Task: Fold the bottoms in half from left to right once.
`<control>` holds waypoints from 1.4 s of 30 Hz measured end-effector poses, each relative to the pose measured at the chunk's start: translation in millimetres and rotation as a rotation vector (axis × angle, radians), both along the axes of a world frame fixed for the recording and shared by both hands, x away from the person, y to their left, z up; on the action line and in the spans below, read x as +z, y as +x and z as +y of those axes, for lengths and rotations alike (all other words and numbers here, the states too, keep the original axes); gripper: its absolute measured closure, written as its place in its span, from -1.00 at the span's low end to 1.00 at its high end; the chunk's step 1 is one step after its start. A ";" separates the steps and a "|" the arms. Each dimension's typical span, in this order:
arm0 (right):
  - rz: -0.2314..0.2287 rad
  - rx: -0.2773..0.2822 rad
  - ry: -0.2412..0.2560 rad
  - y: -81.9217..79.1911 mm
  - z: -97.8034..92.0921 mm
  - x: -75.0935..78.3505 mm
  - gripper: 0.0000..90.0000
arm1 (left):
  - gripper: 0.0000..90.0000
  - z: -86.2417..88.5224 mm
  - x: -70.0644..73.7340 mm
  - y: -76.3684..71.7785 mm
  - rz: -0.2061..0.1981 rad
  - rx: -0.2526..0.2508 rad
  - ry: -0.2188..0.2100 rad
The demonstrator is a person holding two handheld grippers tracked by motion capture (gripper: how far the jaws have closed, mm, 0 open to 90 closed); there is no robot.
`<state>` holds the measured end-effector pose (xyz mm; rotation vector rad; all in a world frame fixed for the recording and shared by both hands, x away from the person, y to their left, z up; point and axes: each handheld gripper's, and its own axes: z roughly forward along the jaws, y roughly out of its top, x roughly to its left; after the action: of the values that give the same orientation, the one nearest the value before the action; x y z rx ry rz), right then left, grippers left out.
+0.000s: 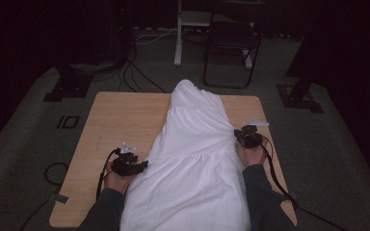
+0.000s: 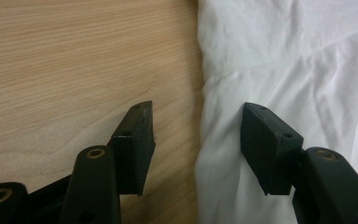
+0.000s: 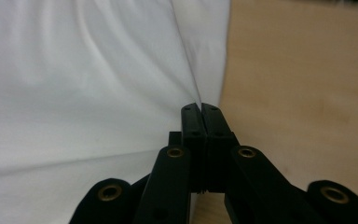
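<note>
Both forearms enter from the bottom of the high view, dark sleeves to the wrists. Left hand low and near, palm wrapped under the left gripper, which points rightward; in the left gripper view its jaws stand wide apart, nothing between the pads. Right hand reaches farther forward, arm more extended, right gripper angled forward and inward. In the right gripper view its jaws are pressed together, tips meeting. A cable trails back from each gripper along the forearm.
</note>
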<state>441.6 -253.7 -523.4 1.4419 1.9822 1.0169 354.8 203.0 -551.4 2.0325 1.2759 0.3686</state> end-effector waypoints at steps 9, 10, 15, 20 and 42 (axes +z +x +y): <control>0.091 0.008 0.037 11.8 0.1 -37.1 0.97 | -0.02 -29.3 23.2 42.3 -0.054 0.007 -0.027; 0.091 0.008 0.037 11.8 0.1 -37.1 0.97 | -0.02 -29.3 23.2 42.3 -0.054 0.007 -0.027; 0.094 0.010 0.054 12.0 -1.8 -37.7 0.97 | 0.39 -50.1 9.3 58.9 -0.012 -0.022 0.042; 0.084 0.012 0.048 10.2 -1.5 -38.5 0.97 | 0.93 -43.4 1.4 51.0 -0.017 -0.025 0.039; 0.162 0.253 -0.018 -102.5 4.1 -35.0 0.79 | 0.94 -6.1 -4.3 -63.7 -0.013 -0.094 0.020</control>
<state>339.1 -249.6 -558.4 1.3235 2.3308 1.0104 291.1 196.9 -555.7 2.0945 1.1683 0.3516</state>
